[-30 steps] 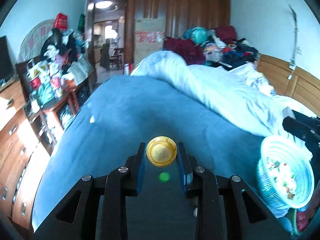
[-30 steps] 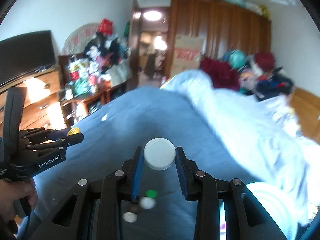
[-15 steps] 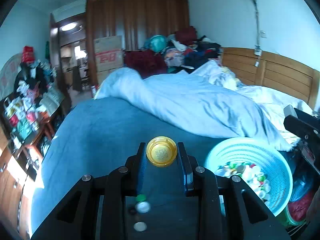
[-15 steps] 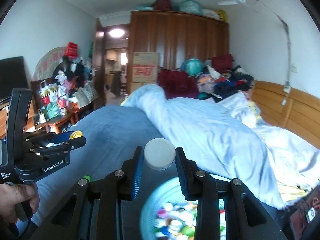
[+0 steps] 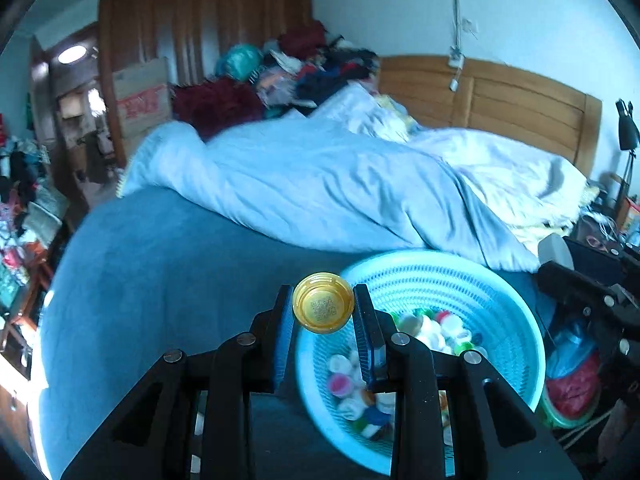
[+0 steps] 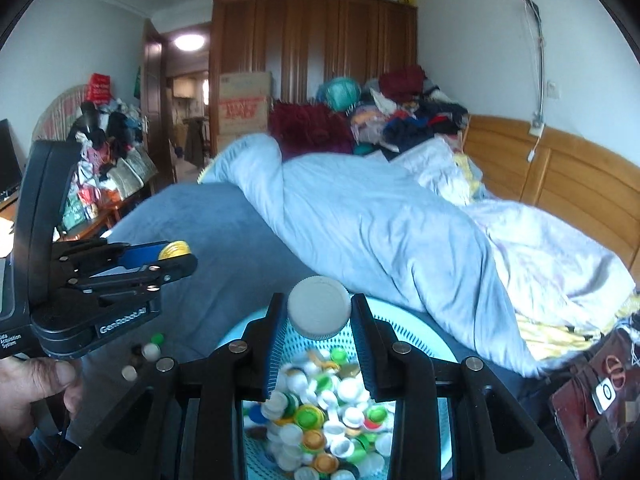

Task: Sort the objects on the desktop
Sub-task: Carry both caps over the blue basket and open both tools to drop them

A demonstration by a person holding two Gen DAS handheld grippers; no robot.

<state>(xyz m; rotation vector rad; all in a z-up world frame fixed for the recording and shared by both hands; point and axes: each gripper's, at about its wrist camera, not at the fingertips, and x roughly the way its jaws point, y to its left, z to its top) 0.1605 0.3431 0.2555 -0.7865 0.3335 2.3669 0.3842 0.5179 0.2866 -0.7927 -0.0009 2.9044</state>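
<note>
Fingers of the left gripper (image 5: 323, 309) are clamped on a yellow cap (image 5: 323, 308), its hollow side facing the camera, held over the near rim of a pale blue basket (image 5: 516, 316). Those of the right gripper (image 6: 319, 314) pinch a white cap (image 6: 319, 313) above the same basket, which is heaped with bottle caps (image 6: 332, 412) of many colours. It sits on the blue bed (image 5: 160, 264) beside a rumpled quilt (image 5: 320, 188). Three loose caps (image 6: 146, 352) lie on the bed near the person's hand (image 6: 32, 388).
</note>
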